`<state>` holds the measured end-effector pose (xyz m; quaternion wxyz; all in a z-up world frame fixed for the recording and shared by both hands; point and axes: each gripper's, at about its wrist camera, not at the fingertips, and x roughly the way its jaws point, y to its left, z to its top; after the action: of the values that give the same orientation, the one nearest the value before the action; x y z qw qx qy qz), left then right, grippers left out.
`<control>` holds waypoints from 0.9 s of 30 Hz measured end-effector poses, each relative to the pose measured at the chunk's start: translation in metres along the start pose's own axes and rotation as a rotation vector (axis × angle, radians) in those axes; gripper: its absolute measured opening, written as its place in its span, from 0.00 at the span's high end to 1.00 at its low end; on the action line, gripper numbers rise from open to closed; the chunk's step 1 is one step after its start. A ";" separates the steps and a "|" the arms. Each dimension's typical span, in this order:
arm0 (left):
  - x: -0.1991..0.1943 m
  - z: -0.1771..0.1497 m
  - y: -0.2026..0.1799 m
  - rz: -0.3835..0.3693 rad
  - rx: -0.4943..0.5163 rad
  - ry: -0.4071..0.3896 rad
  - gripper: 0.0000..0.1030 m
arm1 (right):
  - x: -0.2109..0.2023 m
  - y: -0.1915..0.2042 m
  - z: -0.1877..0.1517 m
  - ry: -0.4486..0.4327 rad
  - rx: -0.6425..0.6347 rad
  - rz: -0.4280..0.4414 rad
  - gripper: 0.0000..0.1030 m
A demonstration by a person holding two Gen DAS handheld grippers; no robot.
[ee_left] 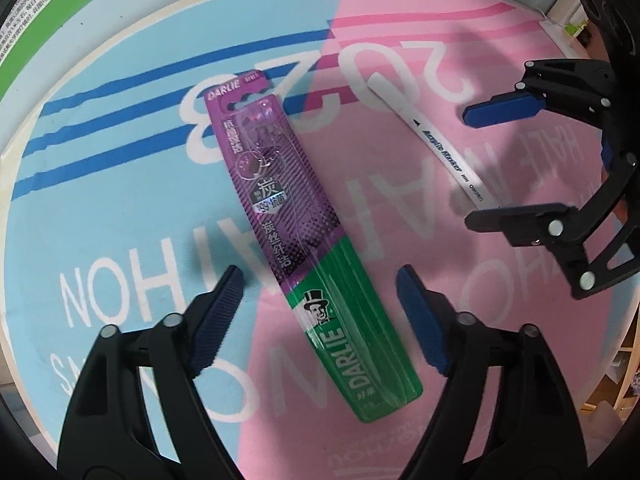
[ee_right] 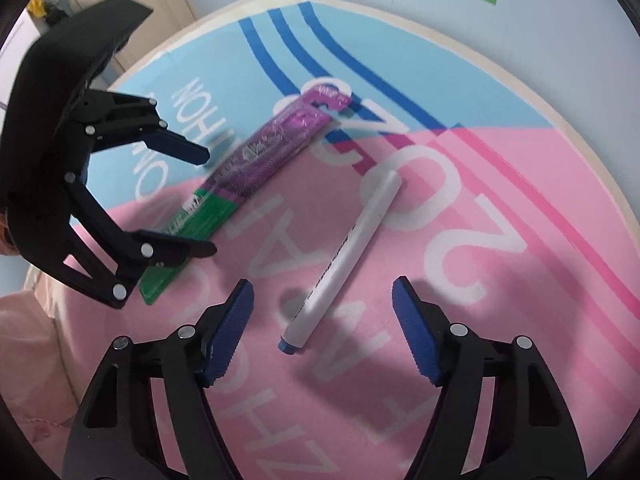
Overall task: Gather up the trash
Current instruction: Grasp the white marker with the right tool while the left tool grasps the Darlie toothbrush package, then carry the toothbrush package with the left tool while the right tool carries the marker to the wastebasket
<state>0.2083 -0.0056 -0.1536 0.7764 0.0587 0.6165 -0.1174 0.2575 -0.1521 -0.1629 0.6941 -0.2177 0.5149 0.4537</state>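
A purple and green Darlie toothbrush package (ee_left: 298, 236) lies flat on the round pink and blue mat (ee_left: 120, 208). My left gripper (ee_left: 320, 300) is open, its fingers either side of the package's green end, just above it. A white acrylic marker (ee_left: 444, 148) lies to the right. My right gripper (ee_left: 468, 164) is open around the marker's far end. In the right wrist view, the marker (ee_right: 344, 264) with a blue end lies between the open right gripper (ee_right: 324, 308); the package (ee_right: 240, 184) and left gripper (ee_right: 208, 200) are at left.
The mat (ee_right: 500, 184) has a cream rim and white lettering. A green and white box (ee_left: 44, 8) stands beyond its far edge. Pale cupboard doors (ee_right: 132, 4) show at the back left of the right wrist view.
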 end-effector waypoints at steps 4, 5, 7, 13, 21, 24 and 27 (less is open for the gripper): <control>0.001 -0.002 -0.002 0.018 0.041 -0.014 0.39 | 0.002 0.005 -0.005 -0.007 -0.045 -0.041 0.45; 0.001 -0.002 -0.002 0.017 0.044 -0.020 0.44 | 0.002 0.006 -0.006 -0.011 -0.058 -0.057 0.47; -0.001 -0.004 -0.002 0.016 0.049 -0.026 0.50 | 0.002 0.008 -0.008 -0.019 -0.081 -0.097 0.56; -0.006 -0.007 0.001 0.005 0.067 -0.034 0.58 | -0.001 0.008 -0.009 -0.003 -0.095 -0.137 0.87; -0.025 -0.022 0.013 0.010 0.069 -0.035 0.60 | -0.025 -0.004 -0.013 -0.015 -0.012 -0.141 0.87; -0.036 -0.029 0.019 0.014 0.068 -0.045 0.60 | -0.034 -0.009 -0.016 -0.028 0.003 -0.147 0.87; -0.047 -0.035 0.021 0.023 0.078 -0.059 0.60 | -0.044 -0.004 -0.019 -0.041 0.009 -0.159 0.87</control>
<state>0.1705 0.0277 -0.1172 0.7926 0.0926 0.5875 -0.1341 0.2487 -0.1866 -0.1305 0.7393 -0.2456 0.4837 0.3990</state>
